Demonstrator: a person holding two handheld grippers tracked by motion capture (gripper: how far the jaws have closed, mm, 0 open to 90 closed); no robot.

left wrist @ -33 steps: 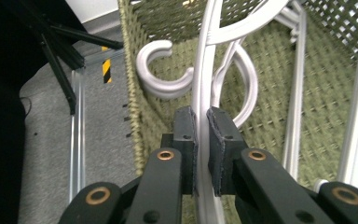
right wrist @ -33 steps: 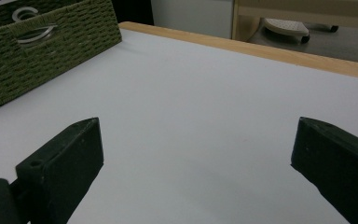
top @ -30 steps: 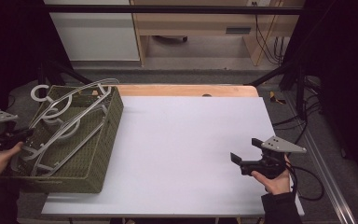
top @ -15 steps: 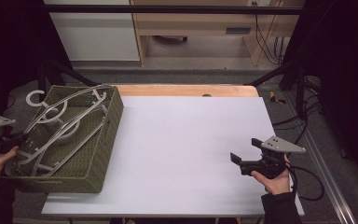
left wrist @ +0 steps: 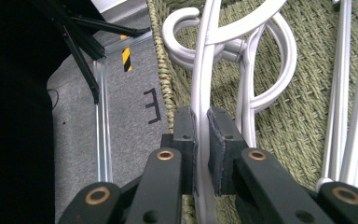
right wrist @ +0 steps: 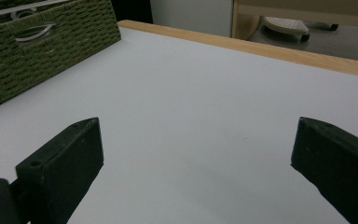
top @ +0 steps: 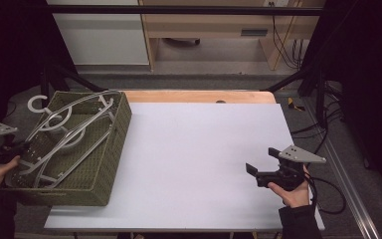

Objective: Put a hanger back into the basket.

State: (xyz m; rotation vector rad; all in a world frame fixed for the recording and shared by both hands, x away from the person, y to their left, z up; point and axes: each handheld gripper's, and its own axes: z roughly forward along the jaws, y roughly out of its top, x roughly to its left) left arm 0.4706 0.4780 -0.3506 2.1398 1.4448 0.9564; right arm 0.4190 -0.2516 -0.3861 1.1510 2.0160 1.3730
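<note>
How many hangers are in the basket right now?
2 at least: one hanger clamped by the left gripper at the woven basket's left edge, the other hanger lying beside it inside. They overlap, so more may be hidden.

Woven basket (top: 107, 169) on white table (top: 199, 149)

High overhead forward-down – two close tool cameras – shared basket (top: 110, 164).
</note>
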